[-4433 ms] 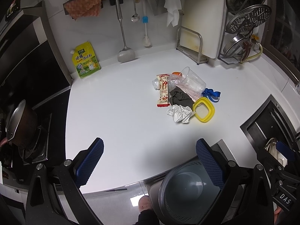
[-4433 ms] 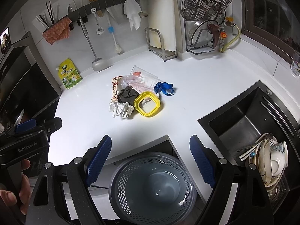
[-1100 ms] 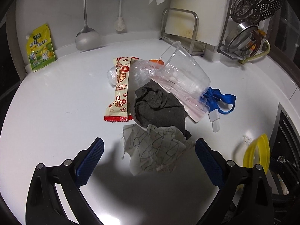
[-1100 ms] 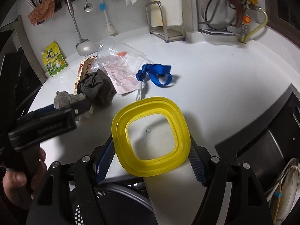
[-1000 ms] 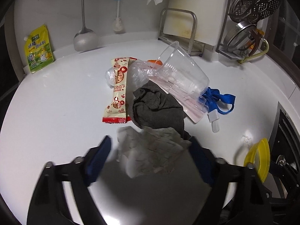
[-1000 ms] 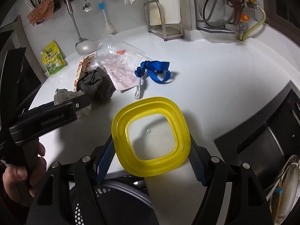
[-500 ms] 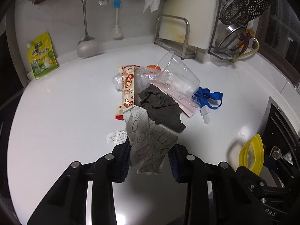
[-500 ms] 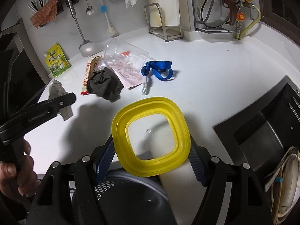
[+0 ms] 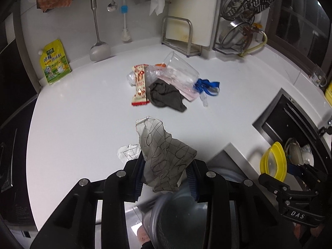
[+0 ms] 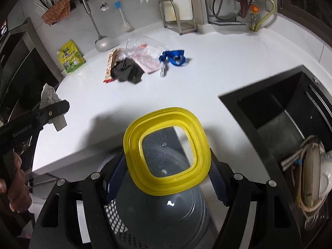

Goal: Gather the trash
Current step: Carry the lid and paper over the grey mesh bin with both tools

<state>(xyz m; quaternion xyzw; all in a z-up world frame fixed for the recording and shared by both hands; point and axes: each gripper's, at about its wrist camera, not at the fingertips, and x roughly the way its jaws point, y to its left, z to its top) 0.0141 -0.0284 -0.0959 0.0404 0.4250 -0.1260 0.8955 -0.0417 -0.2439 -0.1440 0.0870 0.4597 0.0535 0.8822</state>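
Clearly the carrying step is in hand, with both grippers loaded and poised near the bin. From the left wrist view, the left gripper (image 9: 166, 174) is clamped on a crumpled patterned paper (image 9: 164, 155) at the lower middle of the frame, the sheet bulging up between the blue pads, with a small torn scrap of it poking out at the left. Just below it, at the bottom centre, the rim of the grey trash bin (image 9: 166, 213) shows blurred, so the paper looks close to being above the opening. Higher up, at the centre of the white counter (image 9: 83, 124), the rest of the litter lies in a heap: a snack wrapper (image 9: 140, 88), a dark cloth (image 9: 166, 96), a clear plastic cup (image 9: 180, 70) on its side and a blue lanyard (image 9: 207, 85). From the right wrist view, the right gripper (image 10: 168, 172) holds a yellow lid (image 10: 166, 151) across its width at the lower middle of the frame, the jaws standing wide but pressed against the lid's two sides, and the bin's mesh wall (image 10: 116, 215) and hollow sit directly beneath. At the left edge a hand (image 10: 14, 178) grips the other tool with the paper hanging from it. I judge the next move calls for bringing each load squarely over the bin mouth and parting the jaws, then going back for the heap.
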